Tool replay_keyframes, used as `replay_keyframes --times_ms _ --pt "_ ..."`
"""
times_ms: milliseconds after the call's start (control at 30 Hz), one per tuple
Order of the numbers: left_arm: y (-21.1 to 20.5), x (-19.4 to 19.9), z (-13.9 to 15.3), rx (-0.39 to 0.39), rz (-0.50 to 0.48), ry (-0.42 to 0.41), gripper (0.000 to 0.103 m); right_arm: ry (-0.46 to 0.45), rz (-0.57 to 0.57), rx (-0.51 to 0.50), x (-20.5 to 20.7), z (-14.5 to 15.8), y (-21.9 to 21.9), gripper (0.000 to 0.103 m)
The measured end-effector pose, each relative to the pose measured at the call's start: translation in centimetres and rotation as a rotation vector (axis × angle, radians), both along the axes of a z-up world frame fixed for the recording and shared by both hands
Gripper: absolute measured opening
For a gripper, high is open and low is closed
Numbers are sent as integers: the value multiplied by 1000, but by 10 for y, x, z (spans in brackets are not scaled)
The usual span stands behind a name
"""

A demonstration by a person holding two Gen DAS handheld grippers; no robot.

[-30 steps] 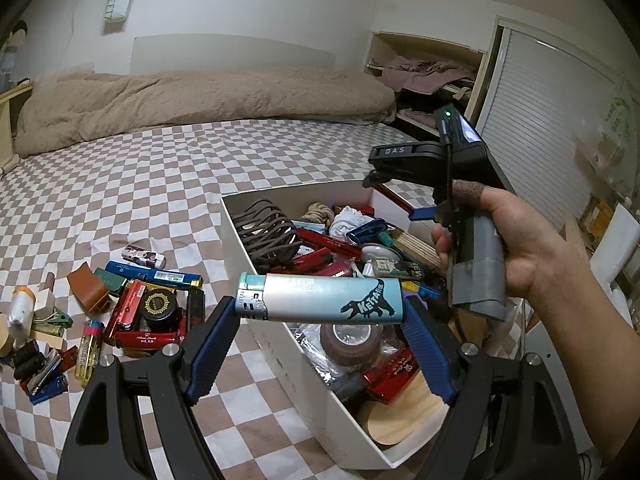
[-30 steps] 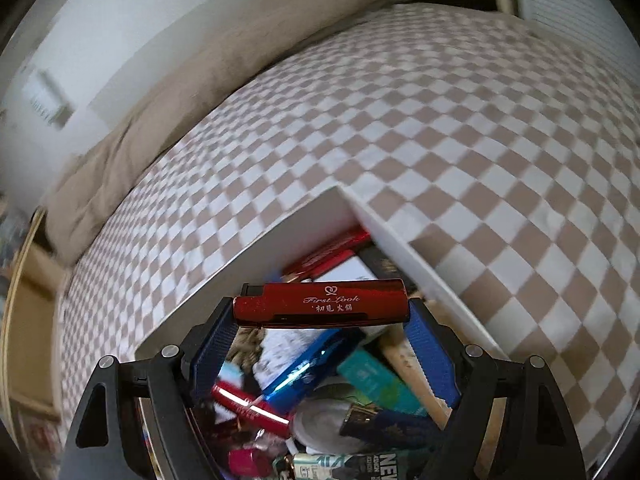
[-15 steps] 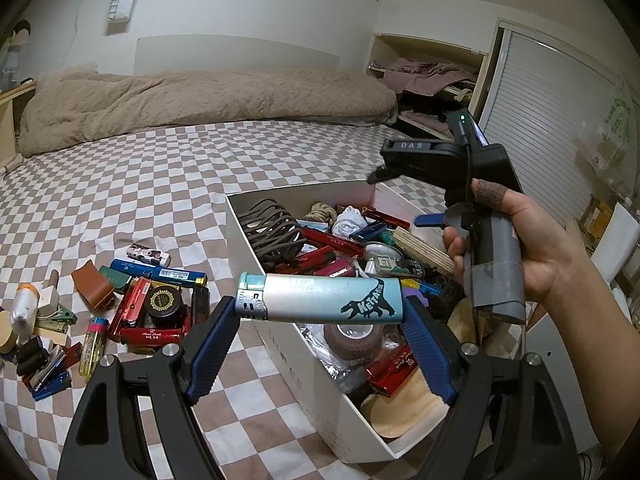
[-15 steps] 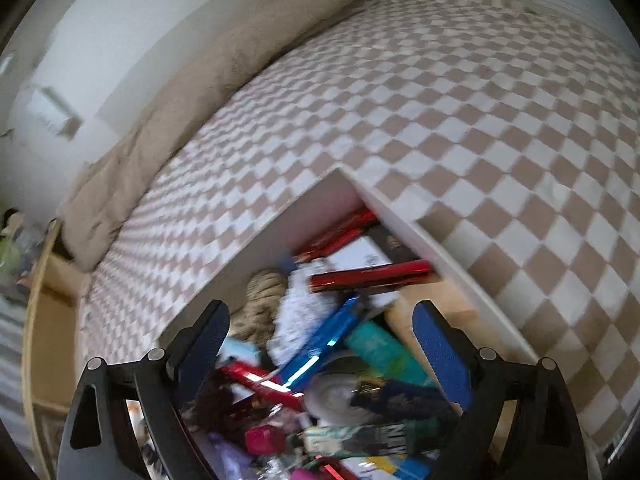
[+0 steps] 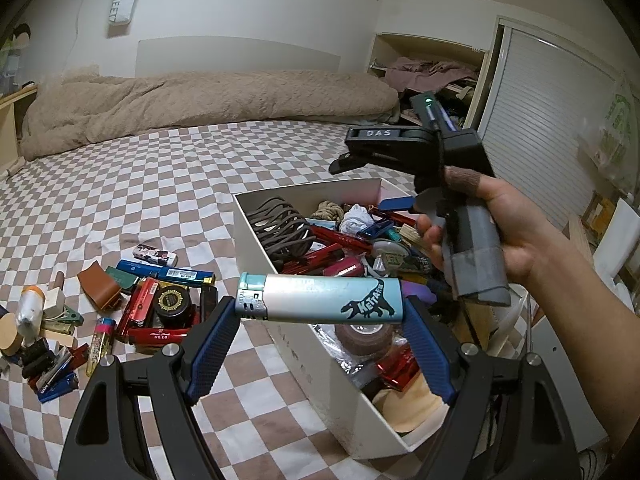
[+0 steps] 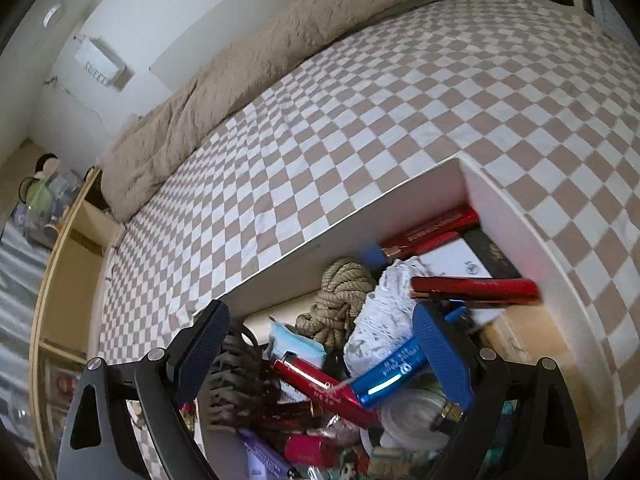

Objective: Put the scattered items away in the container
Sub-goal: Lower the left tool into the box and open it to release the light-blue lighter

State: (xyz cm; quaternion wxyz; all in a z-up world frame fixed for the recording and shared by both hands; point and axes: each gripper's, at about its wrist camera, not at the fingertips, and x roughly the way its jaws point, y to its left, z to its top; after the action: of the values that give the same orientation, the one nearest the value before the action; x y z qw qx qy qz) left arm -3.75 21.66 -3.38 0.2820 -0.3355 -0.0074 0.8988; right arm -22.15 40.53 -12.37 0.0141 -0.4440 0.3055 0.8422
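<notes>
My left gripper is shut on a silver and light-blue lighter with a dinosaur print, held level above the near left wall of the white box. My right gripper is open and empty above the box; it also shows in the left wrist view, held in a hand over the box's far side. A red lighter lies in the box by its right wall. Scattered lighters and small items lie on the checkered bedspread left of the box.
The box holds several lighters, a rope coil, a dark hair claw and tape. A beige duvet lies along the far wall. Shelves and a shutter door stand at the right.
My right gripper opened and let the red lighter drop into the box, then pulled back and tilted. My left gripper kept its hold on the silver lighter and shifted slightly.
</notes>
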Motion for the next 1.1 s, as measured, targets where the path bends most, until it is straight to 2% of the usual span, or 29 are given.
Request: replay_keyframes --times_ms 167,367,533,800,967,1100 --pt "-4 -4 -2 9 -1 -6 82 -48 14 -21 -12 -13 -2 93" --pt "-7 -8 -4 9 2 -11 82 -38 -63 97 -14 -11 9 93" --pt "-5 -12 -5 10 2 -9 82 -28 -66 90 -2 -5 17 93" --pt "6 -19 -4 23 -12 -30 82 -25 -9 227 36 14 -3 93" --pt "15 -27 -3 34 -28 -58 82 31 -21 193 59 21 -4 93" --pt "26 -34 -3 7 -59 -64 82 49 -54 166 73 25 -4 93"
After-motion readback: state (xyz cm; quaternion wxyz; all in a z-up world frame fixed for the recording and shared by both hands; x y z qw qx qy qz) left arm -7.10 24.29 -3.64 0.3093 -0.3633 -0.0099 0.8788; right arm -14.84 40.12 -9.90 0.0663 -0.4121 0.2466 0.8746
